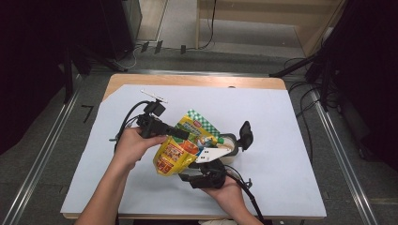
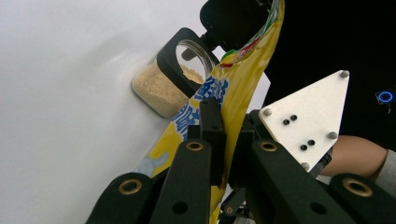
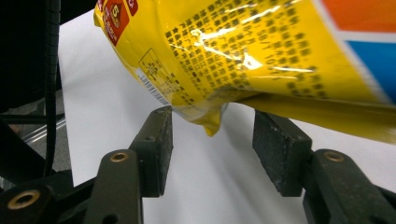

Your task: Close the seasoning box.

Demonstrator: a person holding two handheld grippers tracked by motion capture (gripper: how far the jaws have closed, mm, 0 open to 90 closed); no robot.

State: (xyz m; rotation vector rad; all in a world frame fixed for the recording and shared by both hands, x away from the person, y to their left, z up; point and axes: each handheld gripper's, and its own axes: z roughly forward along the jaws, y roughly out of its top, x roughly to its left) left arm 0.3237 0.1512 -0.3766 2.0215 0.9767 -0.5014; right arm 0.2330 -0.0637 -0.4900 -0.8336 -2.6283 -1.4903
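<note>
My left gripper (image 2: 223,140) pinches the yellow bag (image 1: 180,149) at its upper part, tilted over the open jar (image 2: 164,88) on the white sheet (image 1: 281,136). Right gripper (image 3: 212,149) is spread under the bag's bottom corner — I should grip that corner and lift slowly, mouth over the jar.

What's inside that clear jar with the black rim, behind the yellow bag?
The clear jar holds tan, crumb-like granules, filling roughly its lower part. The yellow bag held in the left gripper covers the jar's near side, so the rest of its contents is hidden.

Left gripper (image 1: 180,133) clamped tight (jaws level); right gripper (image 3: 212,149) gapes, pinching nothing.
</note>
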